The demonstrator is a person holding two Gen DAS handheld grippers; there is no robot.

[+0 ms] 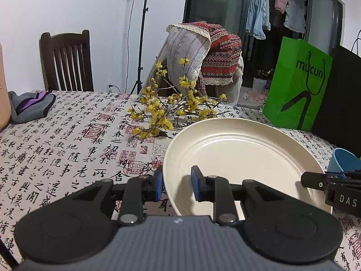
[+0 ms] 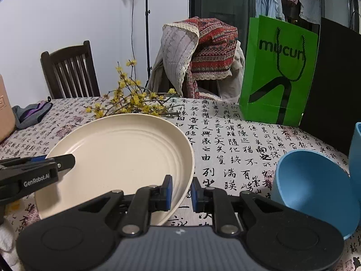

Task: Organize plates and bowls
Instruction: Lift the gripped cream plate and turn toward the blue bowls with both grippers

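Above the calligraphy-print tablecloth, a cream plate is being held tilted by two grippers at once, its near edge lower than its far edge. On the plate's left rim the left gripper is pinching – one blue pad is sitting outside the rim and the other inside, on the plate's face, both pressing the rim between them. On the opposite rim the right gripper is clamping the same way, its blue pads nearly together with only the thin edge of the plate between them. Each gripper is showing at the edge of the other's wrist view, gripping the far side of the plate.

Just to the right of the plate a blue bowl is lying tipped on its side on the tablecloth, its opening facing the left – a second blue vessel is standing just behind it at the picture's edge. Behind the plate, a branch of yellow flowers is lying on the cloth, and a green paper bag is standing upright further right. At the far left a grey and purple cloth is resting near the table's edge, with a dark wooden chair behind it
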